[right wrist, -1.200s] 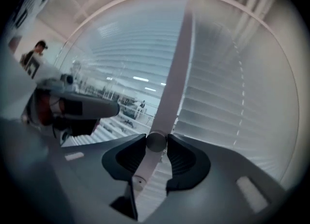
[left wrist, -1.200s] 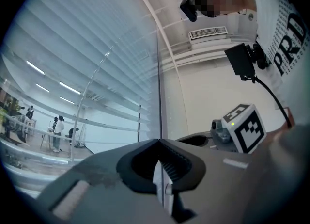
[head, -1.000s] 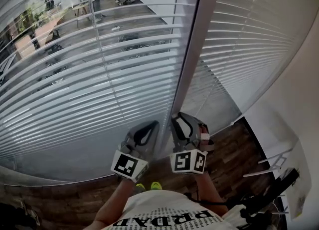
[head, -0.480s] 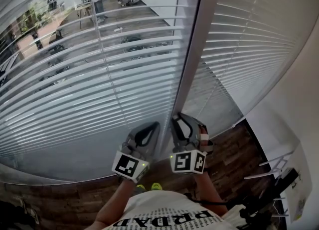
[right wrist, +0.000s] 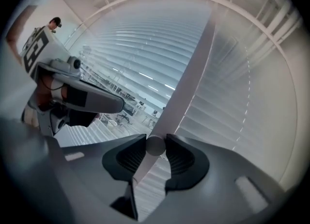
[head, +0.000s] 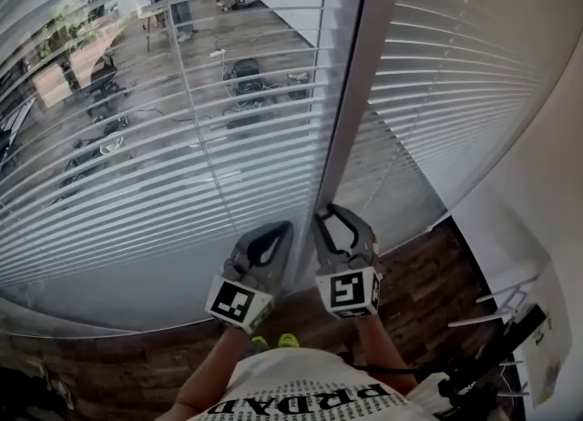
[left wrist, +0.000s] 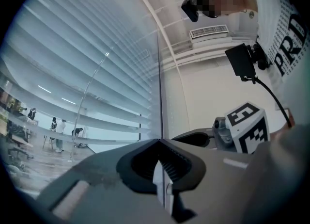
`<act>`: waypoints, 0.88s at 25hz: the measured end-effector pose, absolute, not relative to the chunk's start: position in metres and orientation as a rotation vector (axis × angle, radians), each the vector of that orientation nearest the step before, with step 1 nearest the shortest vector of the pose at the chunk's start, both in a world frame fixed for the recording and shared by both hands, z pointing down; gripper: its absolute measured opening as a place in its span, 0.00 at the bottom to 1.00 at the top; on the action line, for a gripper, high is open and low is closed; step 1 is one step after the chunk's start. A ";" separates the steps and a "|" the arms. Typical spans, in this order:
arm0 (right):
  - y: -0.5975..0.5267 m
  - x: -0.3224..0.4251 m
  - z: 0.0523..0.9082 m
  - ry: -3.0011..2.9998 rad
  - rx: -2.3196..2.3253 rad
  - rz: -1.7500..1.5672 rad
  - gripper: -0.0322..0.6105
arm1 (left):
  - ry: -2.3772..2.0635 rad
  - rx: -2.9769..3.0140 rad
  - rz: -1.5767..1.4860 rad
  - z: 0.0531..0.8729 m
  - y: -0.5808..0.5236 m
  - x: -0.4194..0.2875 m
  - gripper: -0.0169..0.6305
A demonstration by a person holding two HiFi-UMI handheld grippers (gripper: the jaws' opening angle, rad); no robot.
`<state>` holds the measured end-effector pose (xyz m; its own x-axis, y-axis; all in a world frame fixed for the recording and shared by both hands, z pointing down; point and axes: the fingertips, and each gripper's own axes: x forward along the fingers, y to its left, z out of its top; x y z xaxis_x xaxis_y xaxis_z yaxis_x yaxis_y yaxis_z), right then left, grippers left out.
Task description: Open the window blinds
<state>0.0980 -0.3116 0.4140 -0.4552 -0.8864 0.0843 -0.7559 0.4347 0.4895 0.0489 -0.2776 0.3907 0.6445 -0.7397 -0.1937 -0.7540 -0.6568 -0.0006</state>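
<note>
In the head view, the blinds (head: 182,137) are hanging over the glass to the left of the window post (head: 351,91). Their slats are standing partly tilted, so a room behind is showing through. The right-hand blinds (head: 455,73) are lying flat and shut. The left gripper (head: 278,232) and the right gripper (head: 332,219) are pointing side by side at the foot of the post, above the wooden floor (head: 410,273). What they are holding is not showing here.

In the left gripper view, the left gripper (left wrist: 159,141) is keeping its jaws together at the tips. A pale strip is showing in the gap behind the tips, but I cannot tell whether it is a held thing or only the post beyond.

In the right gripper view, the right gripper (right wrist: 155,143) is pinching a round pale rod (right wrist: 155,146) between its jaws, and only this view is showing that. I am judging it to be the turning rod of the blinds. To do this step well, the pinch needs to be firm while the wrist is rolling around the rod's own line, not pulling it sideways, until the slats are lying level.
</note>
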 end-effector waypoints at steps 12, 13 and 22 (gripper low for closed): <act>-0.312 0.099 0.407 -2.530 1.463 -0.335 0.25 | 1.295 -2.774 0.286 0.387 -0.275 0.040 0.01; -0.311 0.097 0.406 -2.526 1.454 -0.340 0.25 | 1.295 -2.773 0.287 0.385 -0.273 0.038 0.01; -0.305 0.102 0.409 -2.525 1.443 -0.341 0.25 | 1.293 -2.763 0.277 0.390 -0.267 0.039 0.01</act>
<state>0.1018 -0.3051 0.4087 -0.4970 -0.8650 0.0693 -0.8156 0.4929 0.3030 0.0389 -0.2672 0.3899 0.6282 -0.7530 -0.1958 -0.7672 -0.6414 0.0056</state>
